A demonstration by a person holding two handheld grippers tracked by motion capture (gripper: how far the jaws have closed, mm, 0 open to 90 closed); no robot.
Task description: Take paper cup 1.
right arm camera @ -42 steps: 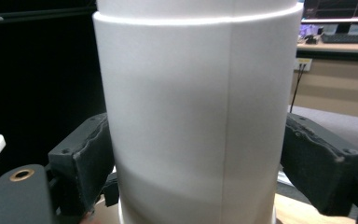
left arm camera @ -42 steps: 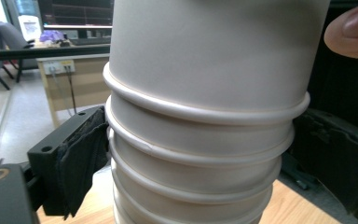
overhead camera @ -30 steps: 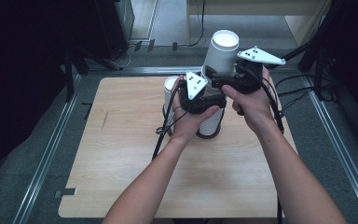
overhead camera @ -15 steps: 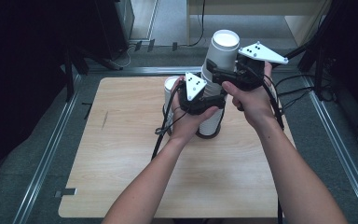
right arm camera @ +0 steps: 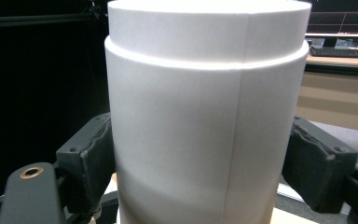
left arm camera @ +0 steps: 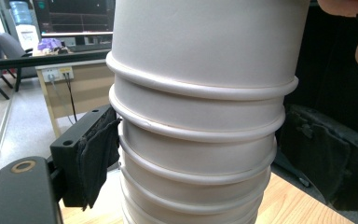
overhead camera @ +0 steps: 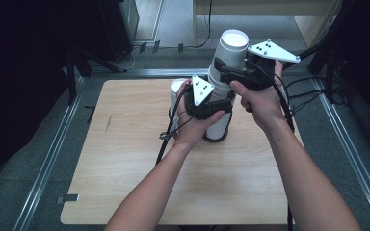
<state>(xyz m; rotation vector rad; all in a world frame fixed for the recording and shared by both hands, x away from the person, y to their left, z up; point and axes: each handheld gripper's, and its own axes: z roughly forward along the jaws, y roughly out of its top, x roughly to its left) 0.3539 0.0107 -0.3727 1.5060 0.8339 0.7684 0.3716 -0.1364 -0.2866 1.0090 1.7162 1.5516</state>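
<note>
A tall stack of white paper cups (overhead camera: 220, 103) stands upright on the wooden counter (overhead camera: 125, 178), right of the middle and toward its far side. Its base rests on the counter, and the top cup (overhead camera: 232, 48) rises above the rest.

The left tool (overhead camera: 207, 98) is clamped around the middle of the stack. In the left gripper view its padded left jaw lies against the rolled rims of the nested cups (left arm camera: 196, 154), and the right jaw sits against the other side. These jaws have just been closing, with the stack between them.

The right tool (overhead camera: 243, 72) is higher up, at the top cup. In the right gripper view both black pads press the smooth white wall of that cup (right arm camera: 205, 140), one on each side, just under its rim. Its jaws have also just been closing, onto the top cup.

Both hands meet at the stack, the left hand (overhead camera: 197, 127) on the near left of it and the right hand (overhead camera: 260, 103) on its right. The forearms come in from the near edge of the counter.

A second, shorter white cup (overhead camera: 177, 91) stands just left of the stack, partly behind the left tool. Black cables (overhead camera: 166, 137) trail from the tools across the counter.
</note>
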